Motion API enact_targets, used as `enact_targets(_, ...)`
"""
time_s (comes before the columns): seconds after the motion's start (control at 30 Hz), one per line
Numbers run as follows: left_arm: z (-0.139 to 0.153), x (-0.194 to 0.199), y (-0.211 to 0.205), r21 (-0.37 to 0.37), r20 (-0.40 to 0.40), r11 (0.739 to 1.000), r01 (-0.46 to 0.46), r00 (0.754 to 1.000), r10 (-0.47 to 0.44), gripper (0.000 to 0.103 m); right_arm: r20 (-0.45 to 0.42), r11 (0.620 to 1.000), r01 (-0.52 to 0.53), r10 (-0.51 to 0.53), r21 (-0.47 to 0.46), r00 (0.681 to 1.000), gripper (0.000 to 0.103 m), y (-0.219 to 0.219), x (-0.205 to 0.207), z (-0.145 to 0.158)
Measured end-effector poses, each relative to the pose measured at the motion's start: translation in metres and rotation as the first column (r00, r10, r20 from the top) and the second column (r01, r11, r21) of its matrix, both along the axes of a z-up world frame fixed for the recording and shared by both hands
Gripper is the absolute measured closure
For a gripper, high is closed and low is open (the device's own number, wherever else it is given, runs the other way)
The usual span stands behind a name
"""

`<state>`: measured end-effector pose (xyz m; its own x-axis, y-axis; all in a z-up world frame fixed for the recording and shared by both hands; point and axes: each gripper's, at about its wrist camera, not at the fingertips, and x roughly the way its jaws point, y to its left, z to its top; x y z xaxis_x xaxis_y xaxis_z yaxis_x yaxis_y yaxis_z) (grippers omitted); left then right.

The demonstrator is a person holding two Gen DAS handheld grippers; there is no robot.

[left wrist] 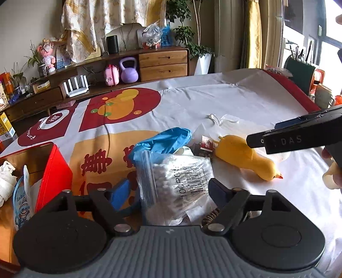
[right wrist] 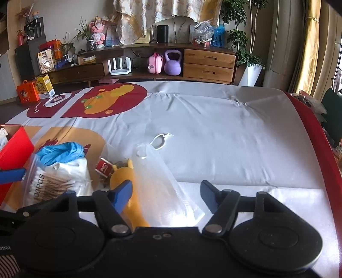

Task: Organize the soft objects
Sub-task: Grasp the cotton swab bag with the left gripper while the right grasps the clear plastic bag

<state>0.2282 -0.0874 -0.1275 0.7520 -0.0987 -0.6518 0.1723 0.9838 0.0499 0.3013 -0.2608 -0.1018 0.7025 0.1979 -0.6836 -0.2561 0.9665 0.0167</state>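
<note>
Yellow duck toy [right wrist: 130,198] partly behind gripper body

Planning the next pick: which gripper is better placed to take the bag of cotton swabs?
Left, probably. The bag of cotton swabs lies between the left gripper fingers, jaws open around it. The right gripper straddles a clear plastic bag beside the yellow duck.

A home living room. Long low wooden sideboard [right wrist: 149,64] along the far wall with drawers [right wrist: 208,65], a white router [right wrist: 119,66], purple kettlebell [right wrist: 172,63], pink toy case [right wrist: 155,63], black speaker [right wrist: 162,33] and a doll [right wrist: 98,32] on top. Potted plant [right wrist: 241,32] in a white planter, yellow curtains [right wrist: 314,42] by the window, patterned cloth hanging on the wall [right wrist: 156,15]. Tabletop [right wrist: 213,117] covered with a printed white-and-red cloth.
</note>
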Motion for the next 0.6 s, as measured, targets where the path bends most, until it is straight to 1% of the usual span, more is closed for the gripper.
enact_targets(0.03, 0.0, 0.0, -0.001, 0.002, 0.001, 1.0, 0.001, 1.0, -0.001, 0.025, -0.003, 1.0, 0.002, -0.002, 0.004, 1.0, 0.041, -0.001, 0.001, -0.001)
enact_targets(0.1, -0.001, 0.0, -0.001, 0.009, 0.007, 1.0, 0.0, 1.0, 0.0, 0.034, -0.006, 1.0, 0.002, -0.002, 0.013, 1.0, 0.044, -0.001, 0.001, -0.002)
enact_targets(0.17, -0.002, 0.0, -0.002, 0.018, 0.002, 1.0, 0.006, 1.0, -0.006, 0.04, -0.007, 1.0, 0.001, -0.001, 0.022, 1.0, 0.048, -0.002, 0.0, -0.002)
enact_targets(0.23, -0.003, -0.001, -0.004, 0.023, 0.004, 1.0, 0.01, 1.0, -0.011, 0.042, -0.004, 0.999, 0.001, -0.001, 0.032, 1.0, 0.054, -0.004, -0.001, 0.0)
enact_targets(0.33, -0.001, -0.003, -0.006, 0.035, 0.013, 0.999, 0.011, 1.0, -0.012, 0.049, -0.009, 0.999, 0.002, -0.001, 0.049, 1.0, 0.059, -0.005, -0.004, 0.001)
enact_targets(0.4, 0.0, -0.004, -0.007, 0.038, 0.02, 0.999, 0.014, 1.0, -0.015, 0.06, -0.009, 0.999, 0.008, -0.007, 0.05, 1.0, 0.064, -0.005, -0.005, 0.002)
enact_targets(0.47, 0.002, -0.005, -0.008, 0.038, 0.025, 0.999, 0.023, 0.999, -0.024, 0.067, -0.005, 0.998, 0.014, -0.014, 0.054, 1.0, 0.068, -0.006, -0.007, 0.003)
enact_targets(0.57, 0.004, -0.008, -0.01, 0.047, 0.038, 0.998, 0.035, 0.999, -0.036, 0.071, 0.001, 0.998, 0.022, -0.022, 0.057, 1.0, 0.075, -0.009, -0.011, 0.005)
enact_targets(0.6, 0.005, -0.009, -0.011, 0.049, 0.042, 0.998, 0.04, 0.998, -0.042, 0.073, 0.004, 0.998, 0.023, -0.023, 0.056, 1.0, 0.079, -0.01, -0.012, 0.006)
